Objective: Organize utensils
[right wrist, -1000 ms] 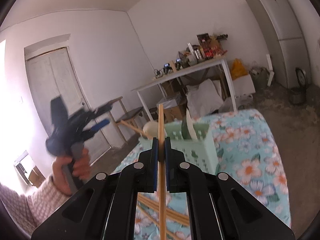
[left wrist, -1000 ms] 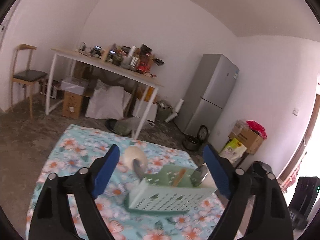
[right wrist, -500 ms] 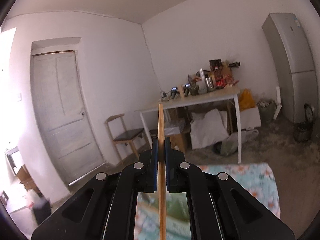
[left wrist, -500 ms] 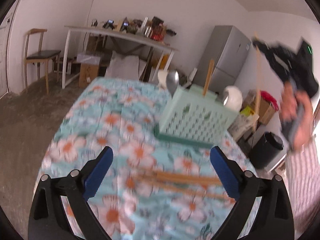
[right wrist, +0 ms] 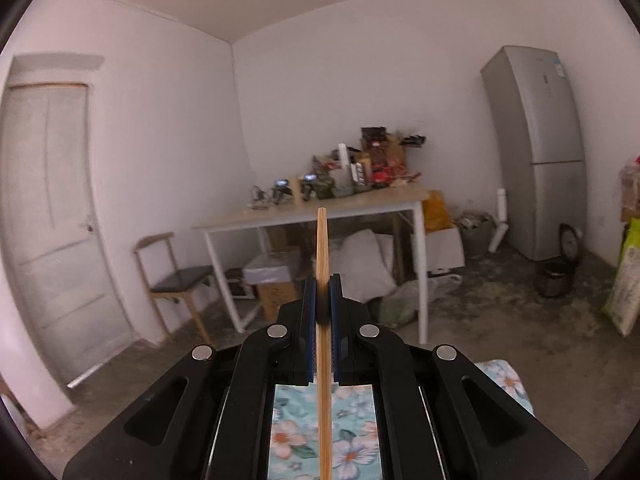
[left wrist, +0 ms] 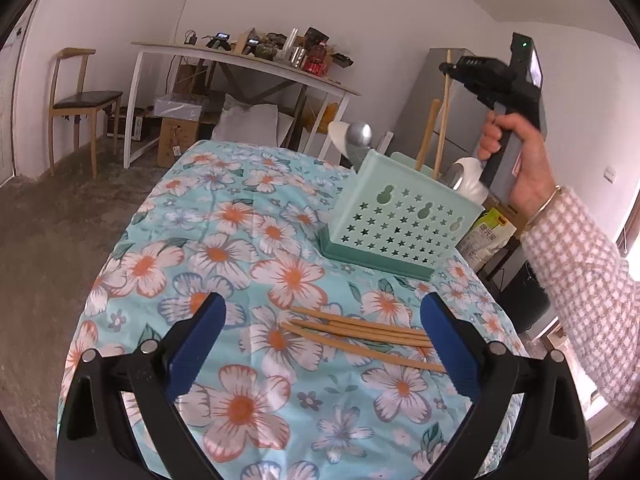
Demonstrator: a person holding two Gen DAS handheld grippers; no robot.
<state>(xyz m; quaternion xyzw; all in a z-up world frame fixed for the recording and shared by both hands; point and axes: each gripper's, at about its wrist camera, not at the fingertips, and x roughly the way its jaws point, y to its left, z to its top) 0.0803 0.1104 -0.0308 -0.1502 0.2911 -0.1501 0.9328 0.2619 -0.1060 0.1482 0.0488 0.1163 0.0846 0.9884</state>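
Several wooden chopsticks [left wrist: 360,336] lie side by side on the floral tablecloth [left wrist: 224,240]. My left gripper [left wrist: 320,344] stands open just in front of them, its blue pads on either side. Behind them sits a mint-green perforated utensil holder [left wrist: 400,224] with a metal spoon [left wrist: 359,135], a white spoon and a wooden stick in it. My right gripper [right wrist: 321,280] is shut on a single chopstick [right wrist: 322,248], which stands upright between its pads. In the left wrist view a hand holds that gripper [left wrist: 450,70] above the holder's right end, the chopstick [left wrist: 443,120] hanging down toward it.
A white table [left wrist: 248,60] loaded with clutter stands at the far wall, boxes and bags beneath it. A wooden chair [left wrist: 80,96] is at the left, a grey fridge [right wrist: 536,152] at the right. A black bin [left wrist: 524,300] and a printed bag stand beside the cloth-covered table.
My left gripper has sunk toward the chopsticks lying on the cloth. The right gripper with its chopstick has swung away from the holder, so its view now shows the far room.
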